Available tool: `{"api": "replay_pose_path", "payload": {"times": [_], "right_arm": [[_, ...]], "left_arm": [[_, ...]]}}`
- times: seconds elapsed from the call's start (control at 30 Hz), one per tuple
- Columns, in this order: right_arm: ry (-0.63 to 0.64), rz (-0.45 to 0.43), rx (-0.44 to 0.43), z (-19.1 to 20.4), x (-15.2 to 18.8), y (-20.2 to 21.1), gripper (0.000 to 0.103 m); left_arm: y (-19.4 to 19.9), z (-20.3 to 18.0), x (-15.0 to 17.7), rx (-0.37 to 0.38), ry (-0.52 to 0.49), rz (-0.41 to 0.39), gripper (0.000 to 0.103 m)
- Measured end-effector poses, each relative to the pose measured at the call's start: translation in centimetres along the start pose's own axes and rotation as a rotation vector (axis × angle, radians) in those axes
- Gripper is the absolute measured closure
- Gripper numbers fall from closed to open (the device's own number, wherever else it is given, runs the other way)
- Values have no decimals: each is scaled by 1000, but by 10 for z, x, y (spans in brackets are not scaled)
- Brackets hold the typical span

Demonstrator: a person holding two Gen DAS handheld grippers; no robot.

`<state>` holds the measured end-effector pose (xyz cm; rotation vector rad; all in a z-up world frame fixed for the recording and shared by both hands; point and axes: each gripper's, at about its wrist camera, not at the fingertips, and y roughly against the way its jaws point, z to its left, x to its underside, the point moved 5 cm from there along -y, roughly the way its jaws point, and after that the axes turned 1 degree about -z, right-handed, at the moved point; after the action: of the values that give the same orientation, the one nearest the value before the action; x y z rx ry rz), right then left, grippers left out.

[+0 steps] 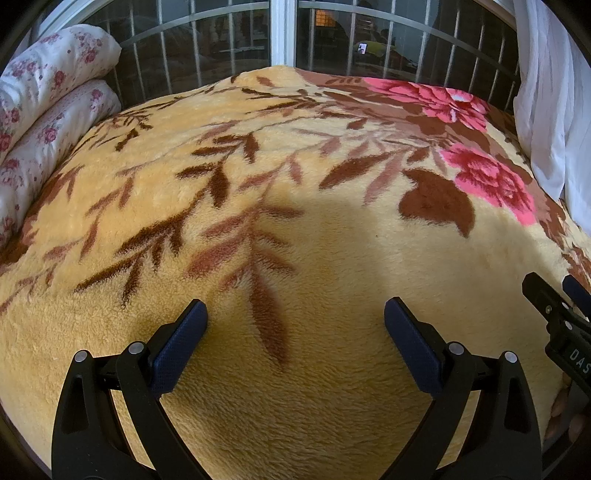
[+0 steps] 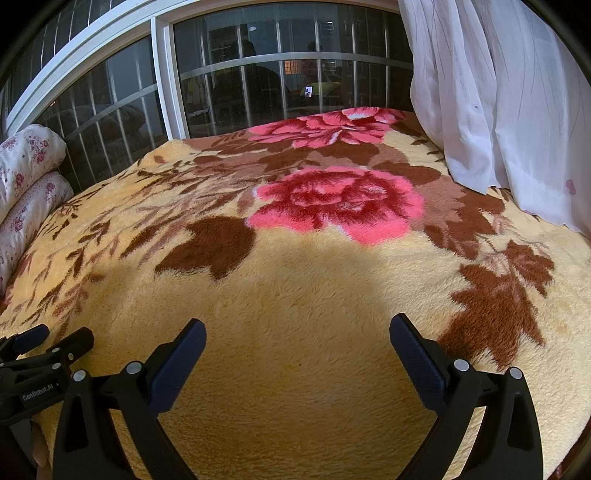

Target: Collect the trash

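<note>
The left gripper (image 1: 295, 321) and the right gripper (image 2: 297, 339) hang side by side over the fleece blanket (image 1: 332, 240), each with jaws spread wide and holding nothing. No trash shows in either view, so its direction from the jaws and the nearer hand cannot be told. The left view shows more of the rolled floral quilt (image 1: 48, 92); the right view shows more of the white curtain (image 2: 498, 92) and the pink flower (image 2: 340, 203).

Left wrist view low over the yellow floral blanket (image 1: 295, 229), facing the barred window (image 1: 284, 33), right wrist view beside it, aimed likewise, both sharing blanket, window, white curtain (image 2: 498, 92), each other's gripper edge
</note>
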<state>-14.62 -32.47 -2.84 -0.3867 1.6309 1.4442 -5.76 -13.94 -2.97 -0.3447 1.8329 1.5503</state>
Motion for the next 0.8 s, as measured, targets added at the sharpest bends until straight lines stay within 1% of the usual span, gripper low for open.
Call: {"api": "replay_pose_path", "payload": {"times": [0.3,0.8], "right_arm": [[1,0,-1,0,0,0,5],[0,0,-1,-1,-1,0,5]], "left_arm": [[-3,2,1,13,-11,20,9],[-4,0,1,15,-14,23,9]]}}
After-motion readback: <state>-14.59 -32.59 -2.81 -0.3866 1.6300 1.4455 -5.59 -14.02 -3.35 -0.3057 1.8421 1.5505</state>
